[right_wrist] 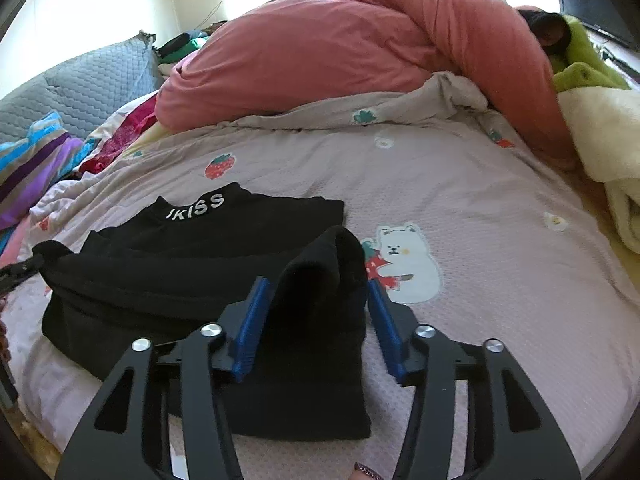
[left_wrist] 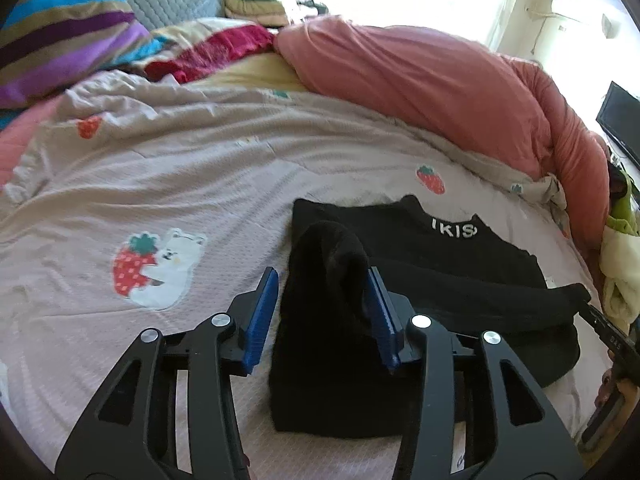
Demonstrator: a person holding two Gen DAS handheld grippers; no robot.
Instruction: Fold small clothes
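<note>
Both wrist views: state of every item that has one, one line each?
black top: lying on the bed, partly folded, collar lettering up, a fabric fold standing between each gripper's pads.
left gripper: jaws open, fabric between them.
right gripper: jaws open, fabric between them.
strawberry bedsheet: spread out, lightly wrinkled.
pink duvet: bunched up at the far side.
striped blanket: crumpled.

Your two wrist cameras look forward and down along their fingers, close over the bedsheet; both share the black top (lower right of your left view, lower left of your right).
</note>
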